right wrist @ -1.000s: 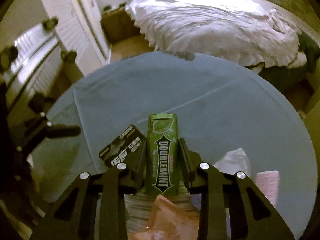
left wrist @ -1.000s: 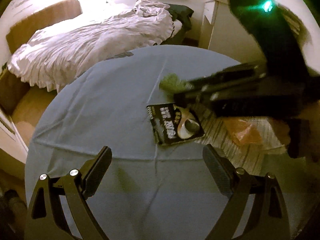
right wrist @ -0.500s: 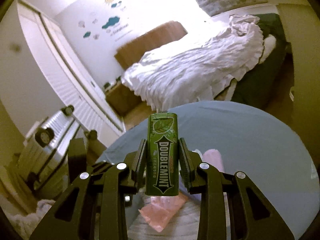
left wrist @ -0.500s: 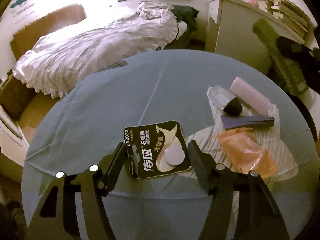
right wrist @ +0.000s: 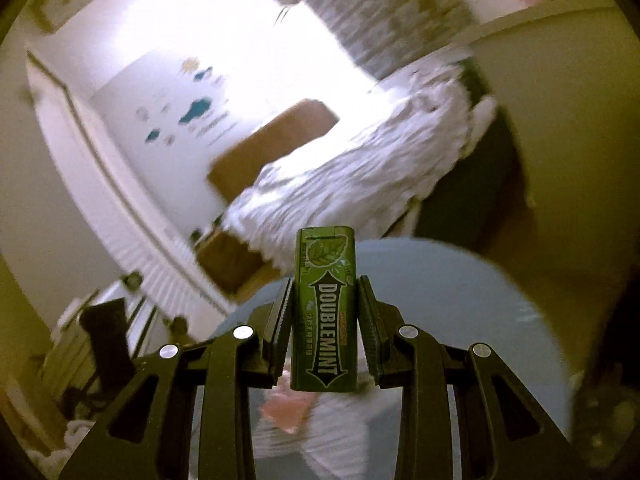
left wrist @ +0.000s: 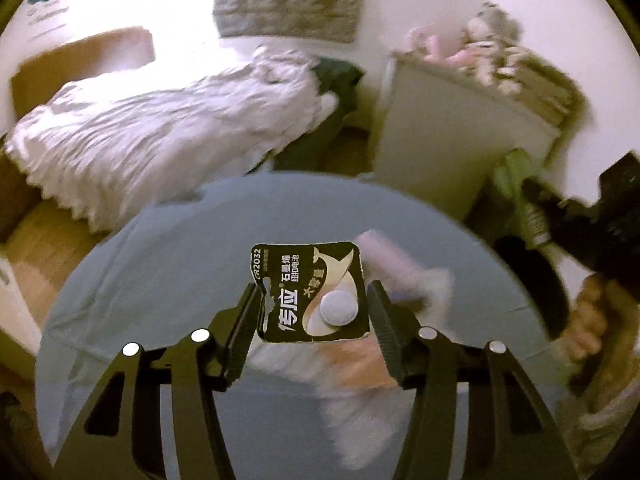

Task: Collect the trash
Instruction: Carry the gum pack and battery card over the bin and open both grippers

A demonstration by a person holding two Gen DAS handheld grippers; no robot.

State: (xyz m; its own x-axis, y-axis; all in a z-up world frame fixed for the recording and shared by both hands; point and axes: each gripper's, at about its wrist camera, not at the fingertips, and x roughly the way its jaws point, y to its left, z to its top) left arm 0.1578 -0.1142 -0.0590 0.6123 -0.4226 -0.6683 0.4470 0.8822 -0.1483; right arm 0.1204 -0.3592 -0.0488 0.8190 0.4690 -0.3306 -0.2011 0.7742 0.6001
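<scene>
Blue-clothed round table (left wrist: pixel 168 264) fills both views. Above it the left gripper (left wrist: pixel 312 312) — jaws just closed — pinches a battery card (left wrist: pixel 308 292). Right gripper (right wrist: pixel 324 320) clamps a Doublemint pack (right wrist: pixel 325 312).

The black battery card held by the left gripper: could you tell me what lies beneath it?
Below the battery card, blurred, lie a blue tablecloth, an orange wrapper and something pink. Whatever the card itself covers is hidden.

Black battery card (left wrist: pixel 310 292) and green gum pack (right wrist: pixel 325 312) — both held aloft.
</scene>
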